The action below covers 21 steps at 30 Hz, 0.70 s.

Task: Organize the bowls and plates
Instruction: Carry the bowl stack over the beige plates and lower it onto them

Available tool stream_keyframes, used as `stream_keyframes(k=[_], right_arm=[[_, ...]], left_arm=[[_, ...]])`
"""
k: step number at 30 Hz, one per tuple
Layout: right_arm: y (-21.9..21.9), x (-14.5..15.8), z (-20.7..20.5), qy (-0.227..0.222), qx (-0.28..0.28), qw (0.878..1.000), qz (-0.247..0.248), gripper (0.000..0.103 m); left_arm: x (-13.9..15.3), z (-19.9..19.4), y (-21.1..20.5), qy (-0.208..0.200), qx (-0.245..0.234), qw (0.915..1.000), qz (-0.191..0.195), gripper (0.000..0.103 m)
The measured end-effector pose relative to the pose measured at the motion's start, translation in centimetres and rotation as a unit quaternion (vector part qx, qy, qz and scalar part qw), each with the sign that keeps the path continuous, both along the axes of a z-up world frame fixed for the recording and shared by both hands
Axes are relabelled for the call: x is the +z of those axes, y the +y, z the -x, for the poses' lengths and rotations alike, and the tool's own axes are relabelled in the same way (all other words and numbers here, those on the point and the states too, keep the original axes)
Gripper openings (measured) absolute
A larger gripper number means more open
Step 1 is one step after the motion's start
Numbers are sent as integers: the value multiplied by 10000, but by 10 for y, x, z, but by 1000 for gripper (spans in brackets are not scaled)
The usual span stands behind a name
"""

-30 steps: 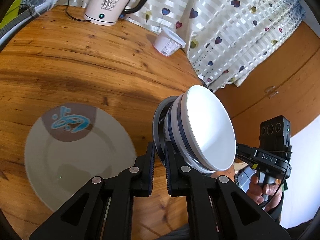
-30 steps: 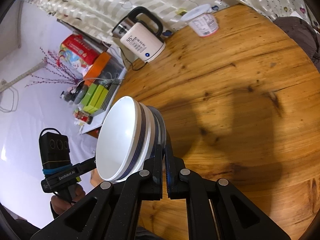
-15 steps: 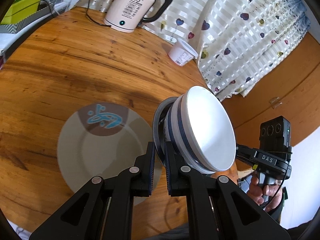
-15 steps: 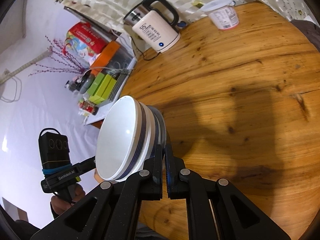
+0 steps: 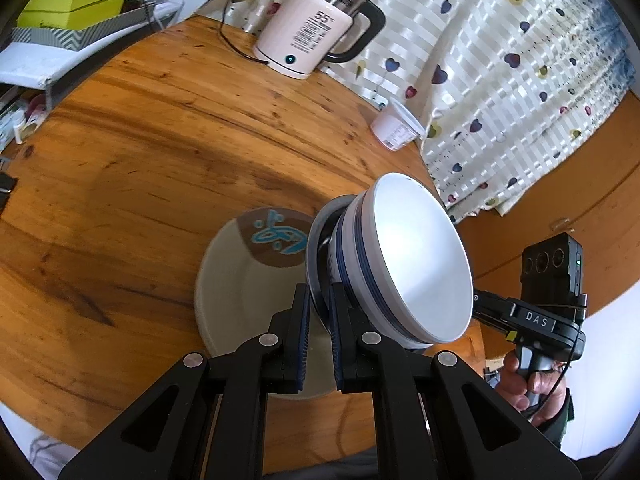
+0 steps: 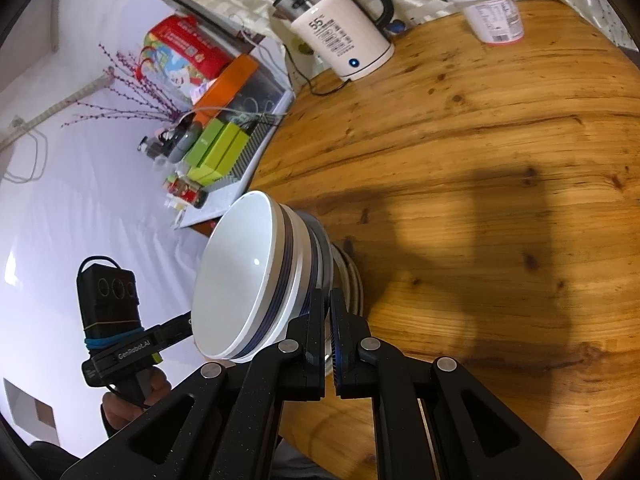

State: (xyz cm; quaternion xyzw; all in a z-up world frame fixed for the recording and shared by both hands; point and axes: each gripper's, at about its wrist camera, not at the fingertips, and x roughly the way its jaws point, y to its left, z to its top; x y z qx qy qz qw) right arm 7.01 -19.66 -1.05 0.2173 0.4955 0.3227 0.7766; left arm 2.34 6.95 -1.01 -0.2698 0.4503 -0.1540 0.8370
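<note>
White bowl (image 5: 404, 264), clamped by both hand-held grippers, has moved over the grey plate (image 5: 236, 280).

Kettle (image 5: 308, 36) behind plate (image 5: 240, 300) on table (image 5: 120, 160)

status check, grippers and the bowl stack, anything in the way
Left gripper and right gripper both shut on the grey plate under the white bowl stack. Stack held tilted above the patterned plate. Nothing in the way; kettle and cup stand clear.

Domestic room, lived-in: round wooden counter (image 5: 160, 152), electric kettle (image 5: 308, 40), yoghurt tub (image 5: 396, 132), heart-print curtain (image 5: 500, 80), side shelf (image 6: 224, 128) crowded with boxes.
</note>
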Motion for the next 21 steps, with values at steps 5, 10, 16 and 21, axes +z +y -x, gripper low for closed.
stream_keyframes(k=[5, 10, 16, 21], right_arm=[[17, -3, -5, 53, 121, 9999, 28, 5], [28, -8, -7, 123, 188, 9997, 61, 5], [34, -15, -8, 208, 214, 9995, 117, 5], [35, -19, -8, 255, 215, 9993, 154, 5]], left_arm=[[-3, 4, 14, 30, 140, 9999, 7, 8], [-8, 7, 22, 98, 229, 9997, 7, 8], [-15, 7, 28, 192, 268, 9995, 18, 8], [-17, 7, 29, 217, 268, 9994, 35, 8]])
